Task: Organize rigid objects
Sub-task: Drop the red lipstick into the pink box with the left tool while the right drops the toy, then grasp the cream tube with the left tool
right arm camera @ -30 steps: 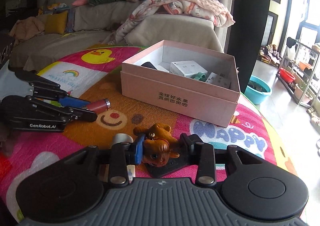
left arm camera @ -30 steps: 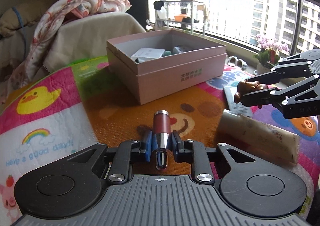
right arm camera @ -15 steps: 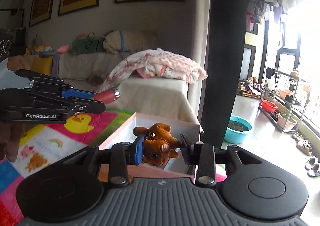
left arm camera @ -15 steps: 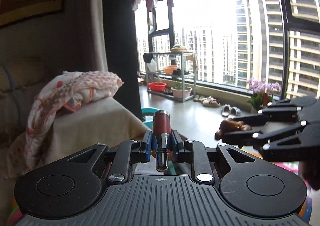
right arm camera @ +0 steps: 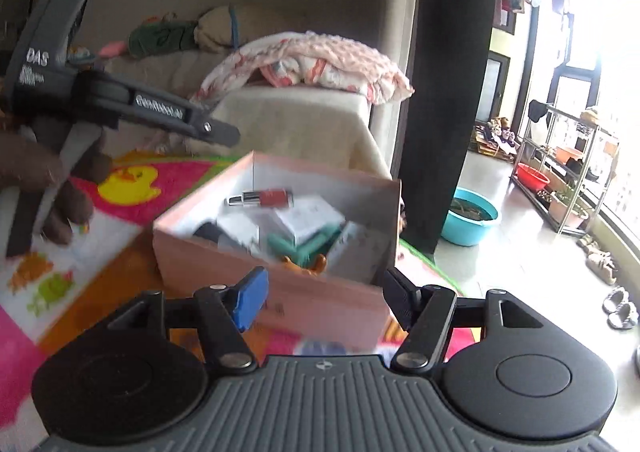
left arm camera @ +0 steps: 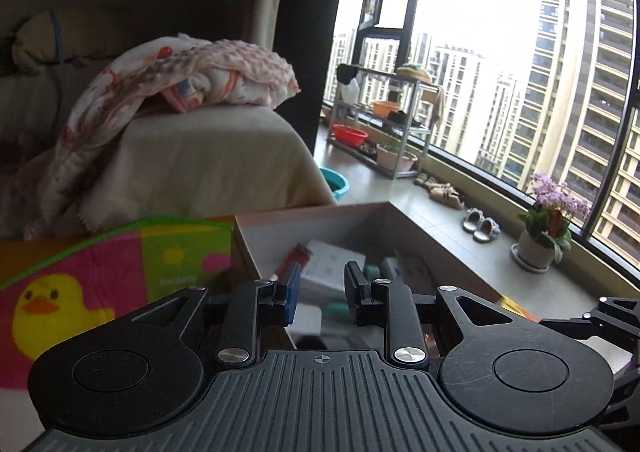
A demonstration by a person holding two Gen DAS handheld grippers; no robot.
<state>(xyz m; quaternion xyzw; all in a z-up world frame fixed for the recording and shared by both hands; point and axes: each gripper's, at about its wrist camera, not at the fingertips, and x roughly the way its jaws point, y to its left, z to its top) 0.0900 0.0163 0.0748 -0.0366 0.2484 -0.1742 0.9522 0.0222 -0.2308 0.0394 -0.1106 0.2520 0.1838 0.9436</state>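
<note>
- Right tongs (right arm camera: 326, 298) sit closest in their own view, jaws spread wide and just opened further, nothing between the pads. Makes sense, they hang right above the near wall of the pink box (right arm camera: 280, 292), so whatever they let go lands inside.
- Just past that wall you can see the little brown toy dog (right arm camera: 305, 264) poking up, only ears and the top of the head showing. Looks like it's in the box, tucked against the green thing (right arm camera: 308, 246) so it doesn't roll around.
- Left tongs (left arm camera: 320, 290) have also just parted: a narrow gap, empty, pointing down over the same box (left arm camera: 312, 212). In the right-wrist view a hand (right arm camera: 48, 188) holds them off to the left.
- Further in, the red lipstick-style tube (right arm camera: 262, 198) lies on its side on top of the white cartons (right arm camera: 304, 218). Blurry, so it may not have settled.
- The box rests on a colourful duck play mat (left arm camera: 80, 292) covering the tabletop, placed in easy reach of both hands.
- Beyond: a sofa with a pink blanket (right arm camera: 320, 60), and a blue basin (right arm camera: 472, 216) on the floor.
- My guess is both drops are done and more loose stuff gets picked next.
</note>
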